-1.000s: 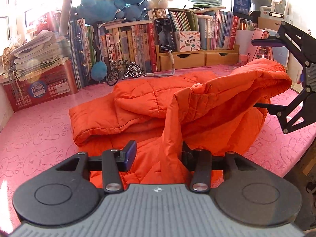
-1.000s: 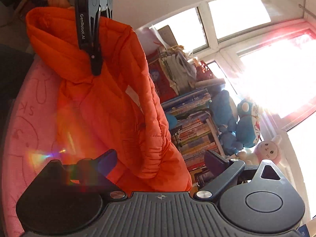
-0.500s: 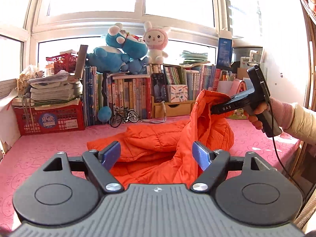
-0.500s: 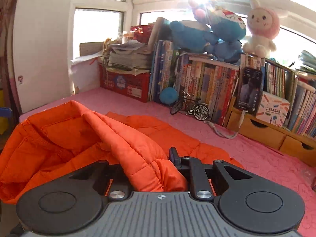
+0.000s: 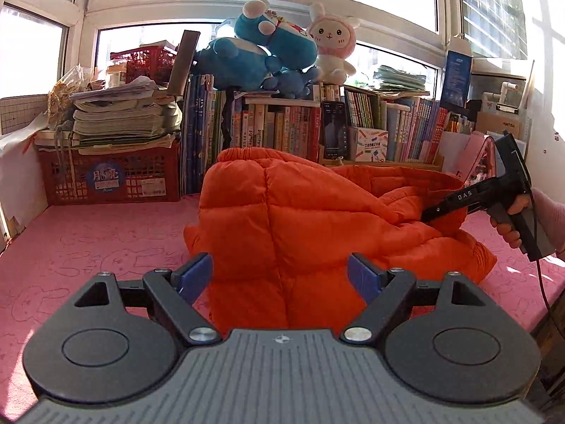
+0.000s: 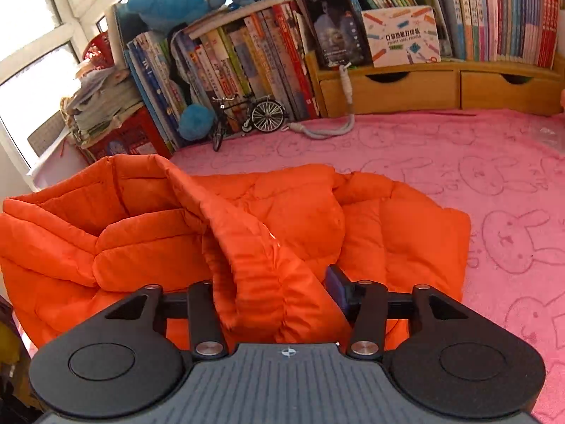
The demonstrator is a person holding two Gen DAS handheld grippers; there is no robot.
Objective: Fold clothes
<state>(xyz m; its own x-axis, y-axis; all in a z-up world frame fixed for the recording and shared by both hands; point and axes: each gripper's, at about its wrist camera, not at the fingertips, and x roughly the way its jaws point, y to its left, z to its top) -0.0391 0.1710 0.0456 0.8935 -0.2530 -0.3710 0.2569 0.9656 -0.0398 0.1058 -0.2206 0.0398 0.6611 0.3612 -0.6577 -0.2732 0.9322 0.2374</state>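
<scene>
An orange puffer jacket lies bunched on the pink rabbit-print blanket. My left gripper hangs just in front of it. Its jaws are opening, and the blue pads stand wide apart on either side of the jacket's near bulge without pressing it. My right gripper points down at the jacket, and its jaws are opening too. A raised fold of the jacket sits between its fingers. The right blue pad shows beside the fabric. In the left wrist view, a hand in a pink sleeve holds the right gripper at the jacket's right edge.
Books line the back, with wooden drawers, a propped phone and a toy bicycle in front. A red crate under stacked papers stands back left. Plush toys sit on the books. Pink blanket lies bare to the right.
The left gripper let go of the jacket fabric, drew back, and its pads spread wide. The right gripper rolled upright, closed on a fold, then widened. The jacket is heaped higher.
</scene>
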